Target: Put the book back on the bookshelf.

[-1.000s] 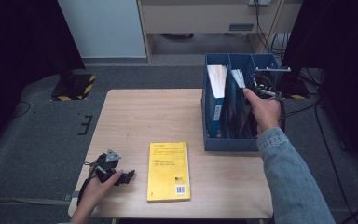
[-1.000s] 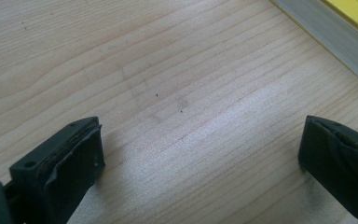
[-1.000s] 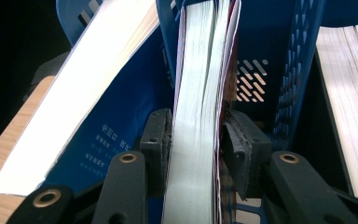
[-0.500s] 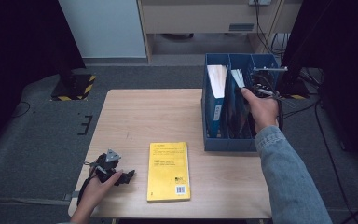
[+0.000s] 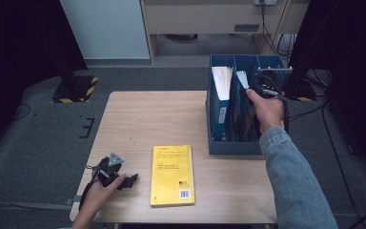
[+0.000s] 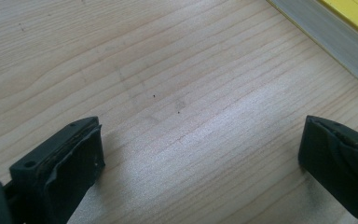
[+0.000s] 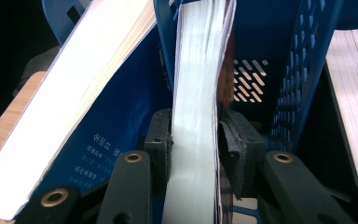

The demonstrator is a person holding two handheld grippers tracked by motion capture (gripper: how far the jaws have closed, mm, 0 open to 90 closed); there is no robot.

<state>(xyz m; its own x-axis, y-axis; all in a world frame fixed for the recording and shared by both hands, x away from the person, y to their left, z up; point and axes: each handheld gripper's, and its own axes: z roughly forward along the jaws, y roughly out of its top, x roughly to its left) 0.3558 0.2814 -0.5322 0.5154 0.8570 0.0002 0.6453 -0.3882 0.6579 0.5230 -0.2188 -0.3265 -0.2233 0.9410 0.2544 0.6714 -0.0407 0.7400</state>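
The right gripper [image 7: 193, 140] is seen in the right gripper view clamped on a book [image 7: 196, 116], page edges facing the camera, both pads pressed on its covers; the jaws have just been closing further onto it. In that view the book stands in a slot of the blue file rack [image 7: 303, 70], and a thicker book [image 7: 70, 107] leans tilted in the neighbouring slot. A third stack of pages [image 7: 354, 93] is seen past the perforated divider.

In the high view the right gripper [image 5: 262, 88] is mostly covered by the hand [image 5: 267, 109]; the grip itself cannot be made out there. What is given instead is the layout: the file rack [image 5: 233, 145] sits at the table's [image 5: 157, 119] right side, the gripped book [image 5: 242, 78] in the middle slot, the thick book [image 5: 221, 81] in the left slot. A yellow book [image 5: 172, 175] lies flat near the front edge.

The left gripper [image 5: 119, 177] rests at the table's front left corner. In the left gripper view its jaws are shown wide apart, nothing between them, only bare wood [image 6: 177, 93] and the yellow book's corner [image 6: 345, 23].
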